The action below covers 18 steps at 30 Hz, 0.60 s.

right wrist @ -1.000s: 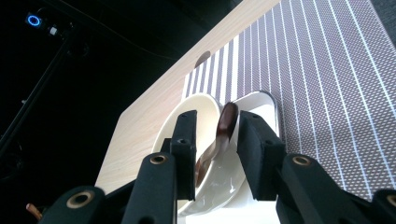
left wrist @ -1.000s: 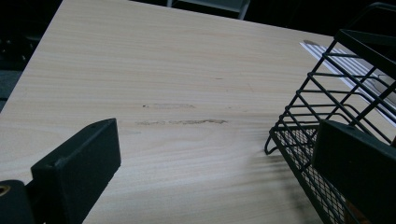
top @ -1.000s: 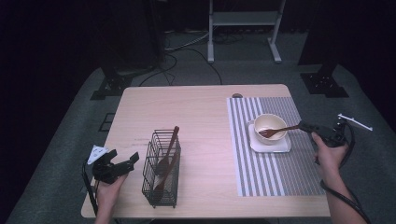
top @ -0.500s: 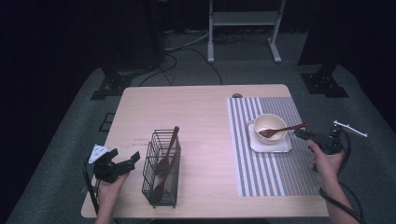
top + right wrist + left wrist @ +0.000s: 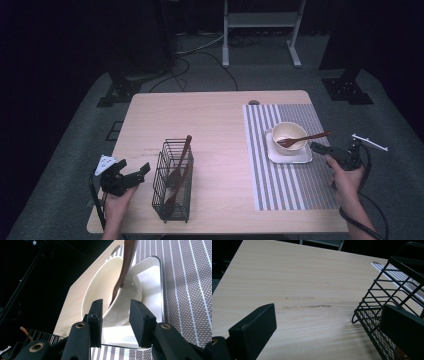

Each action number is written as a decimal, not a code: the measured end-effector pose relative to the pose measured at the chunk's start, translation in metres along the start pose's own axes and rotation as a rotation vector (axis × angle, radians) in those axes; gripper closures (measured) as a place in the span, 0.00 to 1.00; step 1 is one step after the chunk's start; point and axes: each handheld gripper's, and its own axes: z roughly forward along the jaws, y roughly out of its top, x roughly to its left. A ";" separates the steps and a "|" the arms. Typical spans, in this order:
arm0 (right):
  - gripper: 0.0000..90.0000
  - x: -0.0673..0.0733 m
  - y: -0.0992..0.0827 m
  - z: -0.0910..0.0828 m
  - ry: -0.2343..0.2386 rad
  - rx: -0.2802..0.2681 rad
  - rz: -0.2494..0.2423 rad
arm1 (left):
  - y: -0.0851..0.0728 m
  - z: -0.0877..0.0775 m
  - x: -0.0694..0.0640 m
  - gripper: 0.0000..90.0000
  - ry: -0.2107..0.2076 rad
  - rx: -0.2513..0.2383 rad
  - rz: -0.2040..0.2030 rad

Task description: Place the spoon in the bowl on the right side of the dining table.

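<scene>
On the striped mat at the three o'clock side of the surface, a cream bowl sat on a white square plate. A dark wooden fork lay in the bowl with its tines down inside and its handle leaning over the rim toward three o'clock.

The right gripper (held low at the plate's three o'clock edge) pointed at the bowl. In the right gripper view its fingers stood partly spread, with the bowl's wall and the plate's rim showing through the gap, and the fork's handle rose above them, free of both pads. The jaws had just been opening, and nothing was pinched between them. The hand behind it rested over the mat's three o'clock edge.

Toward seven o'clock on the surface stood a black wire basket holding two wooden utensils that leaned up out of it. The left gripper lay just at the basket's nine o'clock side, apart from it. In the left gripper view its fingers were spread wide over bare wood, the basket's corner near the far finger but not between the pads.
</scene>
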 end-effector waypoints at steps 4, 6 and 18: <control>0.69 0.001 -0.002 0.000 0.006 0.005 -0.005 | 0.000 0.000 0.000 0.00 0.001 0.000 -0.002; 0.69 0.002 -0.004 0.000 0.007 0.011 -0.010 | 0.000 0.000 0.000 0.00 0.001 0.001 0.000; 0.67 0.006 -0.013 -0.001 0.019 0.027 -0.027 | 0.000 0.000 0.000 0.00 0.000 0.003 0.000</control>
